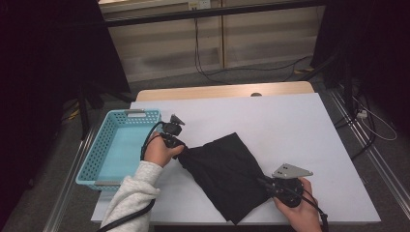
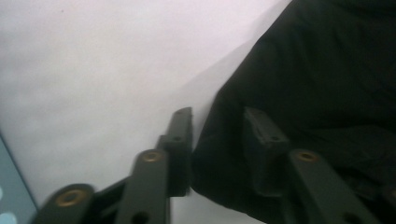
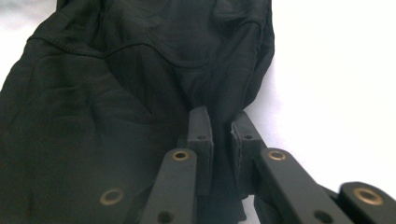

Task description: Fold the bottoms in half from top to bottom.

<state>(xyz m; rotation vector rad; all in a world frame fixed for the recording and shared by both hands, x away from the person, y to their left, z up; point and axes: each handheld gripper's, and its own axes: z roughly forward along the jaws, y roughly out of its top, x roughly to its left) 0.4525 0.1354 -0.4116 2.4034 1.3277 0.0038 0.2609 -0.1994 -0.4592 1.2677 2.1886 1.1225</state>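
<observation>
A black cloth (image 1: 222,169) lies folded on the white table cover (image 1: 290,125), its long side running from the left middle toward the front. My left gripper (image 1: 182,149) is at the cloth's left corner. In the left gripper view its jaws (image 2: 217,116) stand apart with the cloth's edge (image 2: 327,70) between them, and a gap shows beside the left jaw. My right gripper (image 1: 263,183) is at the cloth's front right corner. In the right gripper view its jaws (image 3: 220,116) are pinched on a bunch of the black cloth (image 3: 93,93).
A light blue plastic basket (image 1: 140,115) stands at the table's left edge, just behind my left hand; its corner (image 2: 9,186) shows in the left gripper view. The wooden tabletop (image 1: 222,91) shows past the cover's back edge. Cables lie on the floor beyond.
</observation>
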